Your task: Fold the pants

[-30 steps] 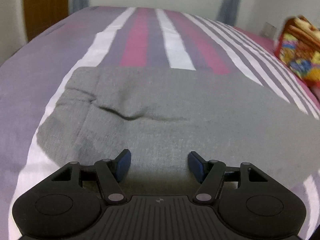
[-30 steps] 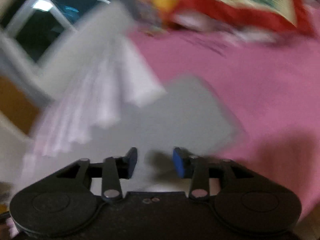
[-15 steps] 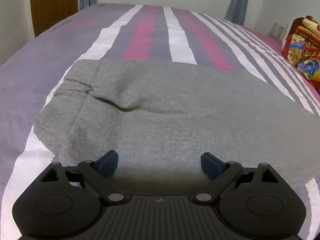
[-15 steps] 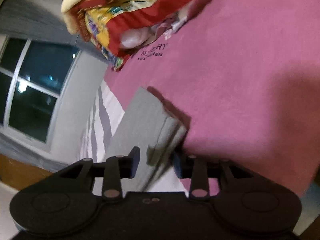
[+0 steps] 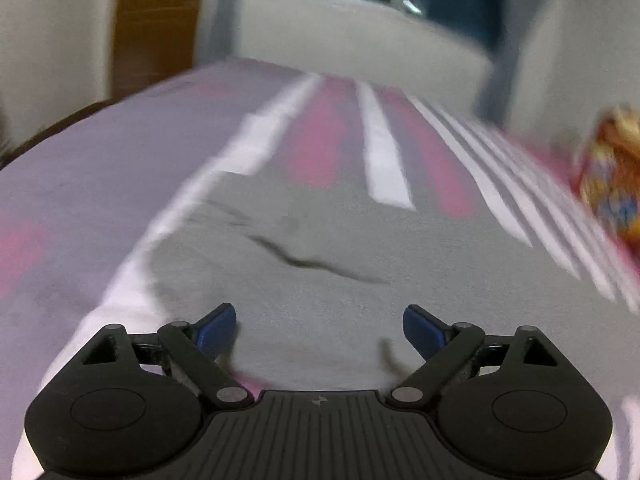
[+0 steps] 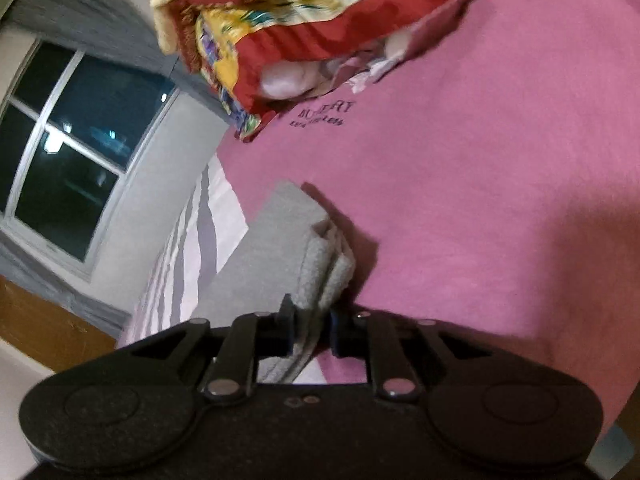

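Grey pants (image 5: 320, 248) lie spread flat on a striped bed, with a crease across the middle. My left gripper (image 5: 319, 326) is open wide, its blue pads just above the near edge of the cloth, holding nothing. In the right wrist view the pants (image 6: 280, 248) show a layered end that rises off the pink sheet. My right gripper (image 6: 313, 330) is shut on that layered end of the pants.
The bed sheet (image 5: 312, 136) has pink, white and purple stripes; in the right wrist view it is plain pink (image 6: 500, 184). A red and yellow patterned blanket (image 6: 312, 20) lies at the far side, also at the right edge of the left wrist view (image 5: 612, 176). A window (image 6: 68, 152) is behind.
My right gripper has closed on the layered end of the pants and lifted it slightly. My left gripper has opened wider, and its view has tilted up toward the wall.
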`<state>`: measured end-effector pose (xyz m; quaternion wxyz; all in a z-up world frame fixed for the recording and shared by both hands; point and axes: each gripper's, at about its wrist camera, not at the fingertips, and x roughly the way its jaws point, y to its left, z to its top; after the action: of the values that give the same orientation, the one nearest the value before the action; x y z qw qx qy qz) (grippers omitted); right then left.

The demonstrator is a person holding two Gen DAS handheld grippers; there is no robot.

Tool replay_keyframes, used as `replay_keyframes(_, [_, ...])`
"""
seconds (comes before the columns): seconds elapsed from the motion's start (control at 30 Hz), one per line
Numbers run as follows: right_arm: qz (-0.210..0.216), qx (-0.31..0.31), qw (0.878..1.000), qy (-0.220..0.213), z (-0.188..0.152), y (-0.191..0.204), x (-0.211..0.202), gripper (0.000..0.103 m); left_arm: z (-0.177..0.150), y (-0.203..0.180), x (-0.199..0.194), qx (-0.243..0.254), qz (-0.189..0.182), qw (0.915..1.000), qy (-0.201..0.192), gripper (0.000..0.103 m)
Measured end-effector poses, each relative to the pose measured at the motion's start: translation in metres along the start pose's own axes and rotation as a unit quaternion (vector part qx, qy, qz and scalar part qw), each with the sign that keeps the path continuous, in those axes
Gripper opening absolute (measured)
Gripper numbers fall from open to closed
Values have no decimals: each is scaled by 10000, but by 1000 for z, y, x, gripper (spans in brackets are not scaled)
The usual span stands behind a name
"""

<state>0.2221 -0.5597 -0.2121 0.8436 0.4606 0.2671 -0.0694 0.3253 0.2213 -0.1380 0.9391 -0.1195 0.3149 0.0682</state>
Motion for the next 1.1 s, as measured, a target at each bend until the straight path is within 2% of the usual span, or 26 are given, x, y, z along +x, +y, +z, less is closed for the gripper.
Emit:
replay_keyframes(0.13, [200,302,9993,52,2,-14,2,15,-7,41,-7,-672,255,9974,40,76])
replay_keyframes(0.2, [272,477,9985,28,3,-17,2,15,-8,55,-3,-1066,109,9942,-18,69])
replay_keyframes(0.27, [327,590,9977,3,2,-18,0,15,-6,64,10,-1411,52,9900,50,67])
replay_keyframes(0.3, [336,602,9976,-4,1,-18,0,15,-5,68,20,-1549,-12,9877,190,67])
replay_keyframes(0.37, [330,594,9977,15,1,-19,-2,15,-9,74,50,-1987,-345,9763,785,68])
replay_keyframes(0.47, [305,669,9972,107,4,-18,0,15,-2,68,67,-1712,-237,9803,960,66])
replay_keyframes(0.53, [272,599,9977,184,7,-16,2,13,2,64,69,-1560,-178,9824,1011,61])
replay_keyframes(0.67, [196,615,9974,316,12,-16,6,13,0,71,67,-1683,-360,9811,880,60])
replay_keyframes(0.7, [71,560,9979,330,13,-10,5,14,-2,71,63,-1683,-413,9815,818,61])
replay_keyframes(0.77, [-288,1,9992,269,16,17,2,14,-6,73,51,-1637,-451,9828,726,62])
replay_keyframes(0.8, [-398,-315,9985,181,17,34,-1,14,-8,74,45,-1542,-482,9845,689,65])
replay_keyframes(0.87, [-515,-544,9972,28,20,56,-6,14,-10,76,33,-1324,-477,9884,573,77])
replay_keyframes(0.93, [-743,-669,9950,-15,25,76,-5,14,-9,82,23,-1186,-437,9907,501,77])
replay_keyframes(1.1, [-1274,-1217,9843,84,25,120,6,15,-6,105,1,-1269,-365,9907,333,78])
